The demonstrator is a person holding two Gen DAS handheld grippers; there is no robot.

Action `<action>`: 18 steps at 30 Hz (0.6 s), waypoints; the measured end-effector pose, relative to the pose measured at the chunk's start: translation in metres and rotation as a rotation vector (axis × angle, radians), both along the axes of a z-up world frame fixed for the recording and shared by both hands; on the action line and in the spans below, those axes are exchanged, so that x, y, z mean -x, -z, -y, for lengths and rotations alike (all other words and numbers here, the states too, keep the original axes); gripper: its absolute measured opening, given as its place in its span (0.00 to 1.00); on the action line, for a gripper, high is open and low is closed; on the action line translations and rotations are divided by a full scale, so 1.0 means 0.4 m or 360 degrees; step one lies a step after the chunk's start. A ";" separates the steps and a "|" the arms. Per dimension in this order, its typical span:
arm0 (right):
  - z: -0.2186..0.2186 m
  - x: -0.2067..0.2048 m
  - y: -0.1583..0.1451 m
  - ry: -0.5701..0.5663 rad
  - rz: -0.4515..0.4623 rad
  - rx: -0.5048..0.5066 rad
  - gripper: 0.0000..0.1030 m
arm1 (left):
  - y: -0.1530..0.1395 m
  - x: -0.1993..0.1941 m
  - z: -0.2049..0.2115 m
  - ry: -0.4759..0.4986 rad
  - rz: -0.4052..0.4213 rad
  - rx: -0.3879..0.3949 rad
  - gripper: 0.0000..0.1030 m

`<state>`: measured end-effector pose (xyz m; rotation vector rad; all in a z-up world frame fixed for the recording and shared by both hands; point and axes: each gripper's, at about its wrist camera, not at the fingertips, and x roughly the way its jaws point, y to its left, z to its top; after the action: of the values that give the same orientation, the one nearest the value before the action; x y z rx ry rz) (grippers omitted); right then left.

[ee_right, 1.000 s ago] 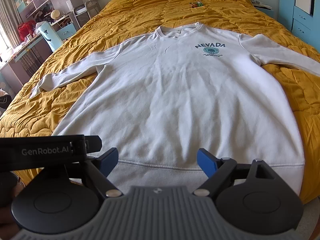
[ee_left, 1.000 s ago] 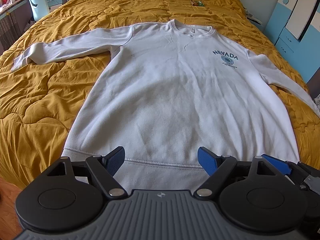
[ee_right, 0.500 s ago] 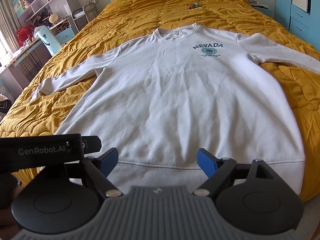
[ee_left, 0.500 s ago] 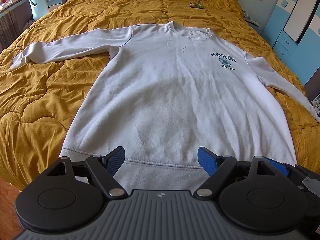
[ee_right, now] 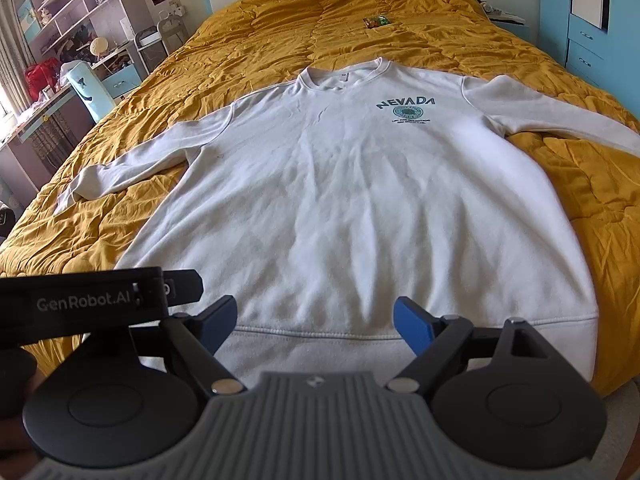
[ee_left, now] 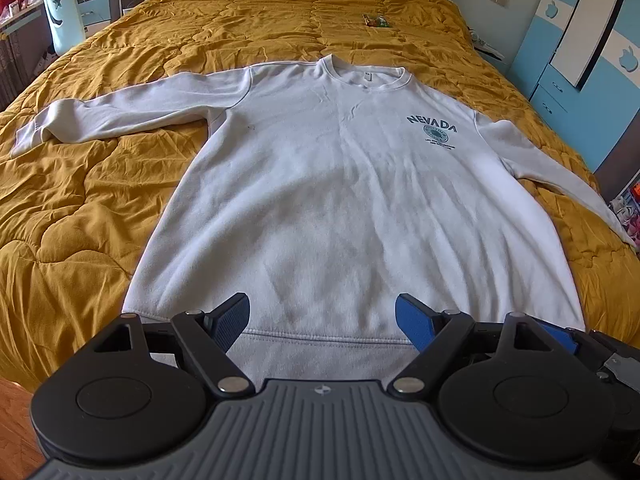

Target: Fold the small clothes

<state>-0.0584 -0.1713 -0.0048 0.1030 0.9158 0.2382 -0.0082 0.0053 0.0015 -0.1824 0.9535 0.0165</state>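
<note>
White sweatshirt (ee_left: pixel 352 208) flat on yellow quilt (ee_left: pixel 80 208) | small packet (ee_left: pixel 375 21) far end | both grippers' fingers (ee_left: pixel 232 320) apart, empty

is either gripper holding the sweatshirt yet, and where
Nothing is held. The left gripper and right gripper are both open above the hem of the white sweatshirt.

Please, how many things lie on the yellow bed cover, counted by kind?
White sweatshirt: 1
Small green packet, contents unclear: 1
Total: 2
</note>
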 end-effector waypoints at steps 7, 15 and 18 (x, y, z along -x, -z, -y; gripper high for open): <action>-0.004 0.005 -0.001 0.0009 0.0019 0.0011 0.77 | 0.003 0.001 -0.006 0.0016 0.0020 0.0012 0.94; -0.009 0.007 0.000 -0.0005 0.0033 -0.0016 0.77 | 0.015 -0.006 -0.034 0.0039 -0.0003 0.0127 0.94; -0.017 0.004 0.001 -0.0016 0.0035 -0.0010 0.77 | 0.029 -0.018 -0.058 0.0072 -0.0035 0.0207 0.94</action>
<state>-0.0599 -0.1647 -0.0051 0.1015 0.8938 0.2512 -0.0010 0.0285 -0.0099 -0.2809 0.9812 -0.0856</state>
